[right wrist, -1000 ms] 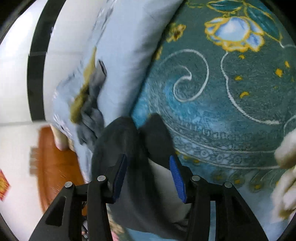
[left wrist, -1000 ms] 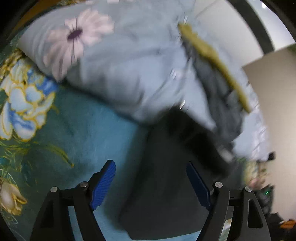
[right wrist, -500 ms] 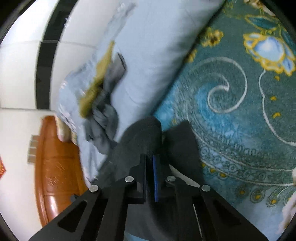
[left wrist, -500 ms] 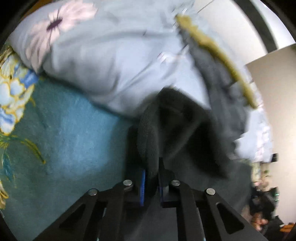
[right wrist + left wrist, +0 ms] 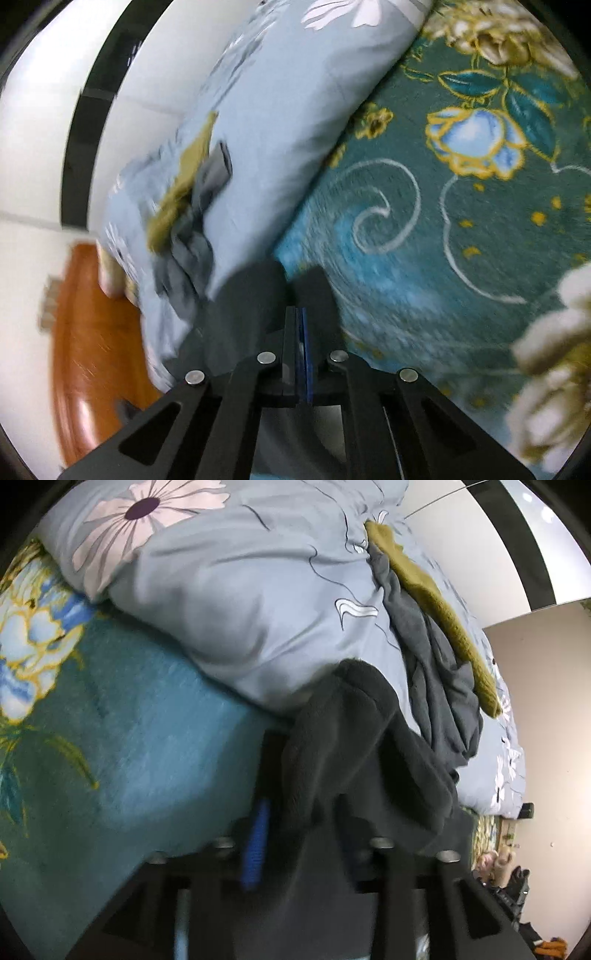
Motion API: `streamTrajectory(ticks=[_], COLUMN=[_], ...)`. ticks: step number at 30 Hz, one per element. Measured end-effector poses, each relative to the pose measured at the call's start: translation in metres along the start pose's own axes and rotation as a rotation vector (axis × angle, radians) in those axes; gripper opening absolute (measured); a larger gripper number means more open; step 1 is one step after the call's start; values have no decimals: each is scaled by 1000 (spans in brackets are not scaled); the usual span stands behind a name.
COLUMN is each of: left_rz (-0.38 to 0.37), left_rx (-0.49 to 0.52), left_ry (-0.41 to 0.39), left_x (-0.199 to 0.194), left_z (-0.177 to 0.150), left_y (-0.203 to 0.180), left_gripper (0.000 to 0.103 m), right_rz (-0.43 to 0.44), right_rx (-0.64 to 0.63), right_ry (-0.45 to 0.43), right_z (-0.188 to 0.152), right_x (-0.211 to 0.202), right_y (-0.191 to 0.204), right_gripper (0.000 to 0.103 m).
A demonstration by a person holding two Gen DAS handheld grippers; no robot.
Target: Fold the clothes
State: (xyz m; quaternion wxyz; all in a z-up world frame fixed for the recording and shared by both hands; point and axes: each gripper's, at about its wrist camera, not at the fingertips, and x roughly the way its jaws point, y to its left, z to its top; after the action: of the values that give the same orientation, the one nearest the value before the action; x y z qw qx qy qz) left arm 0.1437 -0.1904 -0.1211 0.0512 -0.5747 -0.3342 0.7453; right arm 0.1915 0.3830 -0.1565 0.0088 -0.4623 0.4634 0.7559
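Fleece, thick and dark charcoal, is what both grippers have between their fingers: the dark fleece garment (image 5: 354, 746) lies bunched on the teal floral blanket (image 5: 140, 746), its raised fold leaning against the edge of the pale blue duvet (image 5: 236, 590). In the left wrist view the left gripper (image 5: 306, 842) has a fat hump of the cloth between its jaws, which are opening; the blue pad (image 5: 255, 845) on one side stands clear of the fabric, so the hold looks released or nearly so. In the right wrist view the right gripper (image 5: 299, 332) has its jaws almost together and just starting to part, with the garment's edge (image 5: 258, 295) running into the narrow gap, seemingly still pinched. The material looks soft, plush and fairly light; it will slump and double over itself rather than hold a crease, and its pile should give the pads good friction. A single layer at a hem or corner would probably be the better place to grip, since a bunched handful hides the outline and drags extra layers along. Further up the duvet lie a grey garment (image 5: 436, 679) and an olive knitted one (image 5: 436, 602), apart from the one in hand.
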Motion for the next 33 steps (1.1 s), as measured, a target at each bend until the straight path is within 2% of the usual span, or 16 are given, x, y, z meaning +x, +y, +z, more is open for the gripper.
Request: streamTrajectory(ticks=[1,3,7,10,12,15,16,19,22,26,33], left_rz=[-13,-43,-98,-96,-123,-167,-163,-153,-151,-190,-243], left_rx=[2,-3,-23,-44,-65,-87,-82,-53,15,120,131], left_ry=[1,-1,6,24,12,-18,-13,36,53,99,159], left_x=[-4,-10,-12,-4,-1,2,2,5,5,20,68], left_z=[-3,-11,-38,-59,-66,-77,-80,-86,-83,-63,-26], left_y=[3,11,27,41,46,51,53,57,54,35,8], left_gripper=[62,71,73,74,75,82,87,89,91,92,91], right_rz=[-12,-5,45,61,23,16,36,22,16,30,107], right_rx=[-7,1,78,136,135,128,129,100,70,11,-85], right_ry=[16,20,30,78,129,129,131,148,139,121,194], right_z=[-7,-21,-49,-69,-78,-83,-86,-89,-83,-68,-49], right_x=[-1,-6,-19,-18,-12,-7,-5,2,5,15,47], right_y=[-1,-6,-21,-28,-27,-23,-22,-20,-19,-16,-9], right_gripper=[47,79,80,81,82,85,88,92,92,92,92])
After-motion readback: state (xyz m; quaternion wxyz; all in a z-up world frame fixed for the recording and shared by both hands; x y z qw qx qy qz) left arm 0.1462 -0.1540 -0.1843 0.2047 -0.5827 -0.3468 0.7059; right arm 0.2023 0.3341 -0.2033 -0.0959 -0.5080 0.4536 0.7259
